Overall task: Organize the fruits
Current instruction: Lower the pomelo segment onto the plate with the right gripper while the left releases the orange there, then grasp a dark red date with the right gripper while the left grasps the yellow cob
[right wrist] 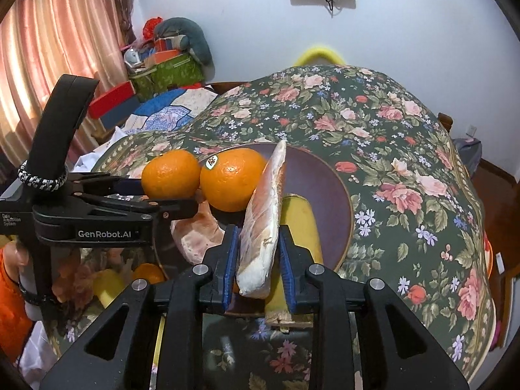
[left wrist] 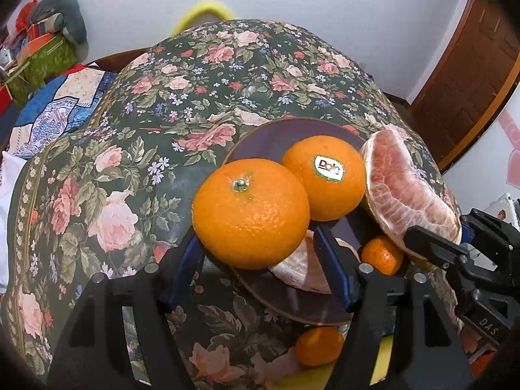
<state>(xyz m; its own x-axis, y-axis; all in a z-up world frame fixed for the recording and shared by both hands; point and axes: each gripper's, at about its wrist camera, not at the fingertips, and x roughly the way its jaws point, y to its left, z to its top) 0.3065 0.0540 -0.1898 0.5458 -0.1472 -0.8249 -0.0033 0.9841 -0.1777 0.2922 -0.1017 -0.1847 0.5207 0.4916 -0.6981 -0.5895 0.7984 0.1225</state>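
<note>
1. The table (right wrist: 406, 162), under a dark floral cloth, carries the round brown plate (right wrist: 321, 182) near its front edge; this is where the fruit is being gathered.
2. The right gripper (right wrist: 260, 253) is closed on a peeled pomelo wedge (right wrist: 263, 221), held upright on edge over the plate, just beside the sticker orange (right wrist: 232, 180) already lying there.
3. The left gripper (left wrist: 260, 253) pinches a plain orange (left wrist: 250, 213) between its blue pads, at the plate's near-left rim and touching the sticker orange.
4. Another pomelo piece (left wrist: 299, 266) lies on the plate; two small mandarins sit nearby, one (left wrist: 382, 255) to the right, one (left wrist: 318, 346) off the plate.
5. Judged step: placing both held fruits. Next, each needs lowering into a free spot, then a gentle release so the orange does not roll.
</note>
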